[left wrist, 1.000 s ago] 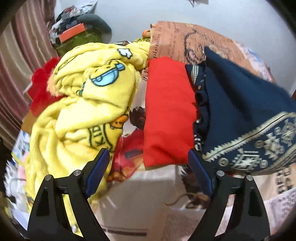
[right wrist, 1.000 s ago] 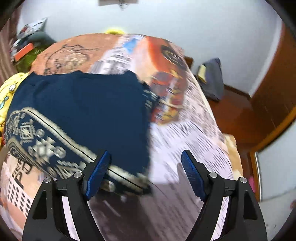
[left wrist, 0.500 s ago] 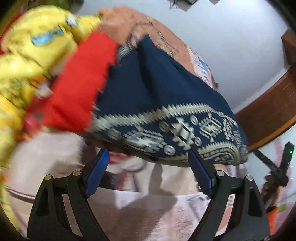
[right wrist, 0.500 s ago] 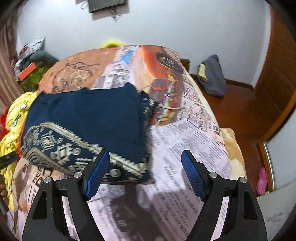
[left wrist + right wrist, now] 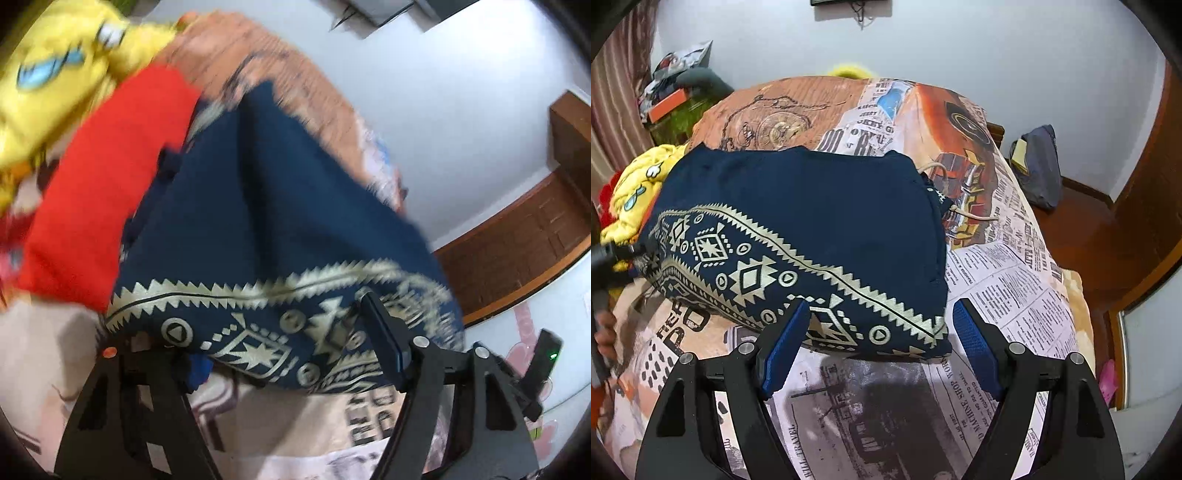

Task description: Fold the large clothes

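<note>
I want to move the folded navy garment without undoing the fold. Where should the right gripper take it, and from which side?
Probably the near right corner of the navy garment, along the patterned hem. It is the thickest stacked edge, and it lies just ahead of the open right gripper, so a low approach from the near side, over the bedsheet, should catch all layers.

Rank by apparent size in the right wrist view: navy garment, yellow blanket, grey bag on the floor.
1. Navy garment, clearly largest.
2. Yellow blanket and grey bag look alike; the blanket is partly hidden and the bag lies farther off, so no ranking.
</note>
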Demonstrator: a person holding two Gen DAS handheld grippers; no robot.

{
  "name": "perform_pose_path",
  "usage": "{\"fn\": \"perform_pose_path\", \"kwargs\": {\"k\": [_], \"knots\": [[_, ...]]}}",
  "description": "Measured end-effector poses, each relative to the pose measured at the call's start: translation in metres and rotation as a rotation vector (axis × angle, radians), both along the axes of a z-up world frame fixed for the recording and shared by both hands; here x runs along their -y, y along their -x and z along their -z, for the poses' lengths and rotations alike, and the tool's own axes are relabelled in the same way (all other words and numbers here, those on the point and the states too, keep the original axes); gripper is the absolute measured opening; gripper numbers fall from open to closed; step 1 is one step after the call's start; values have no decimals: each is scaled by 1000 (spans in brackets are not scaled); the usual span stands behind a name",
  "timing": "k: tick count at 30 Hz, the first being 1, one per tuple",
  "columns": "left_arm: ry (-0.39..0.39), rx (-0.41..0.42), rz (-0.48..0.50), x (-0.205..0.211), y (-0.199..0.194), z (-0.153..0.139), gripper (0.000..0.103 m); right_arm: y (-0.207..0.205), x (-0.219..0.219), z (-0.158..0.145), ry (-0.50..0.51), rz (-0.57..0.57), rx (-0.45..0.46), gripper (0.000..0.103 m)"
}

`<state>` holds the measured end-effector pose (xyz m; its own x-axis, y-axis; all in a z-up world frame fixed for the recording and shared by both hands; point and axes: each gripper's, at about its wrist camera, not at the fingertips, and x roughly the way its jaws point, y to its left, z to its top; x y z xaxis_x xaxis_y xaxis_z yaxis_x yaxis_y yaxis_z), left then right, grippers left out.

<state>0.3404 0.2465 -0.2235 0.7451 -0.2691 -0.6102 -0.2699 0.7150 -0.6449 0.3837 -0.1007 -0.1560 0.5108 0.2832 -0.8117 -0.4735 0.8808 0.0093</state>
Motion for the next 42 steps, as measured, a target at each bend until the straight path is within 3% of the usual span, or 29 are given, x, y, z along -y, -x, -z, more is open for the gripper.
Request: {"fn": "perform_pose_path", "kwargs": {"k": [4,8,10,13,15,18,19,20,28,34,37,42], "knots": [[44,84,-36,-5,0,-11,72,2,-5,-4,-17,-9,9,77],[53,-35,-61,-14,-13,24,72,4,-10,-4,-22,-19,11,77],[98,-80,-75,-21,-19,46,72,5,-14,-3,-21,-27,7,77],[180,-55,-123,-31,-21,53,70,7,-19,-2,-6,-38,12,77],[186,-30,-154,-34,-23,45,63,8,-23,-1,11,-50,19,77],[122,-18,-166,-35,-32,31,44,7,-31,-2,28,-63,30,77],[76,-32,-170,-34,-37,25,30,6,-35,-4,26,-67,30,77],[57,-34,-171,-34,-38,21,25,6,-37,-6,23,-69,30,77],[10,109,-186,-21,-39,-49,18,-5,-83,-29,-16,-134,78,77],[-144,151,-85,18,-51,-102,17,-18,-128,8,3,-169,-12,77],[-185,162,-29,40,-70,-113,17,-18,-130,25,-2,-157,-33,77],[-209,172,46,87,-94,-136,17,-23,-107,12,-38,-172,-87,77]]}}
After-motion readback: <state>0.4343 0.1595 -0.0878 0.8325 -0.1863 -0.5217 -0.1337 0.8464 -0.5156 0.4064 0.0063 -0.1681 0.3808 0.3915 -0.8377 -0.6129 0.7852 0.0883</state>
